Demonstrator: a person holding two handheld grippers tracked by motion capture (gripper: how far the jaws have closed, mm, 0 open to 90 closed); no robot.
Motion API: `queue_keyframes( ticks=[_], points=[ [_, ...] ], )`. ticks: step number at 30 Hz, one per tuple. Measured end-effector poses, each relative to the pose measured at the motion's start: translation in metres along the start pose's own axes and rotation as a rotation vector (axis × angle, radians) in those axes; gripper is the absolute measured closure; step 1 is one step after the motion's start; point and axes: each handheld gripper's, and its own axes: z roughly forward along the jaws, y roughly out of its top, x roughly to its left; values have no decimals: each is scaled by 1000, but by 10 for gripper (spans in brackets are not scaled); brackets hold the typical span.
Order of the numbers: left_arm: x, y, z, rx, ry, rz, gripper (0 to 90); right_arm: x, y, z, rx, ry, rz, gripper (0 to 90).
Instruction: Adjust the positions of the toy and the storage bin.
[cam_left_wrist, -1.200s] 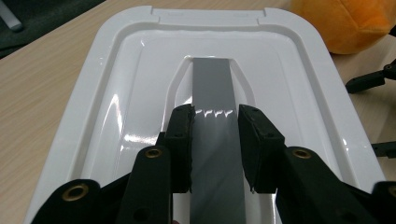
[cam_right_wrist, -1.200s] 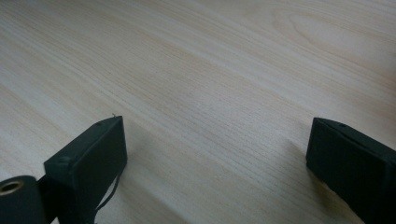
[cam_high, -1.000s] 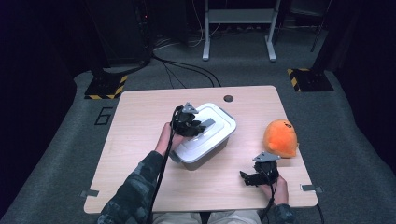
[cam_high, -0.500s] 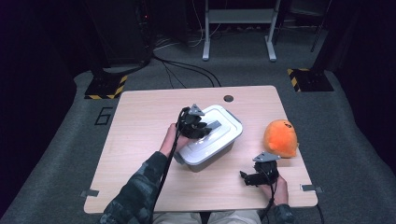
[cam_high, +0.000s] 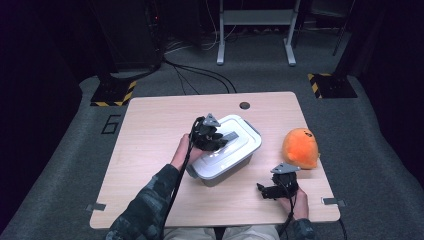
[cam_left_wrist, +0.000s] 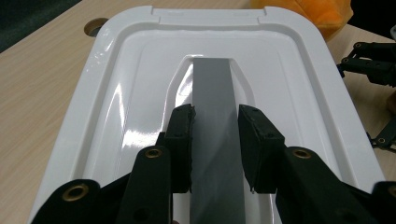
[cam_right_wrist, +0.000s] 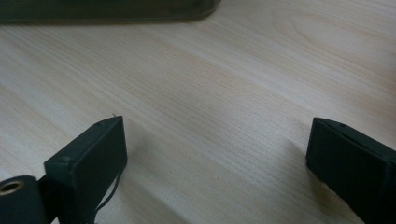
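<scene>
A white lidded box (cam_high: 225, 161) stands at the middle of the wooden table (cam_high: 150, 135). Its lid (cam_left_wrist: 140, 93) has a grey handle strip (cam_left_wrist: 212, 84) along the centre. My left gripper (cam_high: 212, 137) comes in over the box's near-left end and is shut on that grey handle (cam_high: 231, 135); the pads press both its sides in the left gripper view (cam_left_wrist: 215, 114). My right gripper (cam_high: 265, 191) rests low on the table near the front right, jaws wide open over bare wood (cam_right_wrist: 215, 135). It also appears to the right of the box (cam_left_wrist: 373, 70).
An orange plush toy (cam_high: 300, 147) sits to the right of the box, just beyond the right gripper, and shows past the lid's far end (cam_left_wrist: 303, 11). A round cable hole (cam_high: 244, 105) lies near the table's far edge. Dark floor with cables surrounds the table.
The left gripper and the box have shifted a little to the right. The right gripper has stayed put.
</scene>
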Motion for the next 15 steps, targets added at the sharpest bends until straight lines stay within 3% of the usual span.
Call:
queue_keyframes(
  ticks=[15],
  points=[
    [1, 5, -13, -34, 6, -1, 665, 0, 0, 0, -4, -4, 6, 46]
  ],
)
